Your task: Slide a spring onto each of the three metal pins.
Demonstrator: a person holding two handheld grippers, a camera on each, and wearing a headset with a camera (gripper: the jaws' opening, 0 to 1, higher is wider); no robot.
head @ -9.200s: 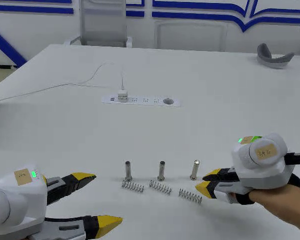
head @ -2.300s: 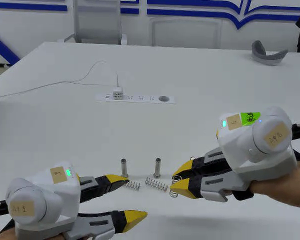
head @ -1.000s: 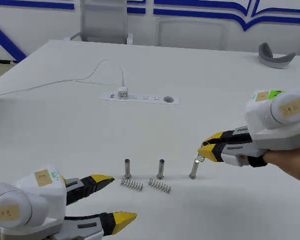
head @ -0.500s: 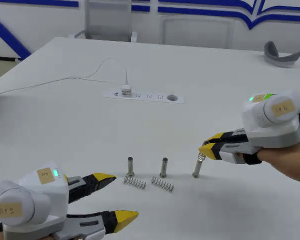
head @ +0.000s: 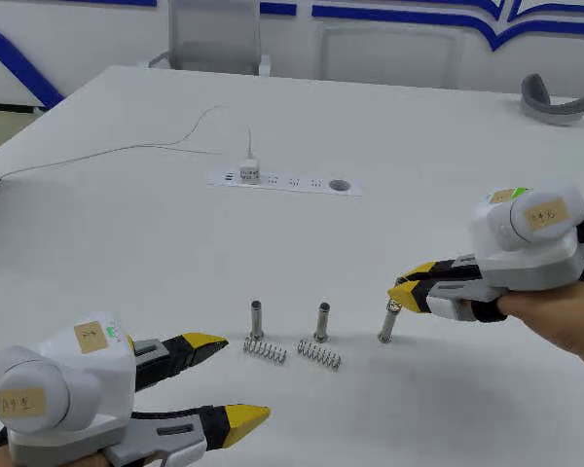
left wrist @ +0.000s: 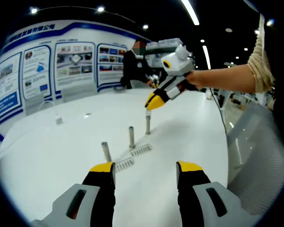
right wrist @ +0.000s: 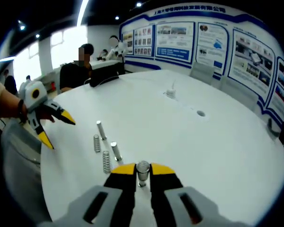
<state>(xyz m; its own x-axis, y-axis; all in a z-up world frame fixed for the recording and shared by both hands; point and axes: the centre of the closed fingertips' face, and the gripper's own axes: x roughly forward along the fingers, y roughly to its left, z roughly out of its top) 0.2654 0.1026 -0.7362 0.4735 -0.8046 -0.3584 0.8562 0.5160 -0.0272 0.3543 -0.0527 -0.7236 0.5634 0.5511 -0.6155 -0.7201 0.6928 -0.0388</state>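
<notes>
Since the earliest frame, one spring (head: pixel 393 306) has left the bench (head: pixel 127 243) and now sits over the top of the right pin (head: pixel 384 331). Our right claw (head: pixel 401 292) pinches it there, we judge to steer it down the shaft. Our left claw (head: pixel 238 379) hangs spread near the other springs (head: pixel 265 349). They lie just before the left pin (head: pixel 257 316) and middle pin (head: pixel 322 318), handy for the next pick.
</notes>
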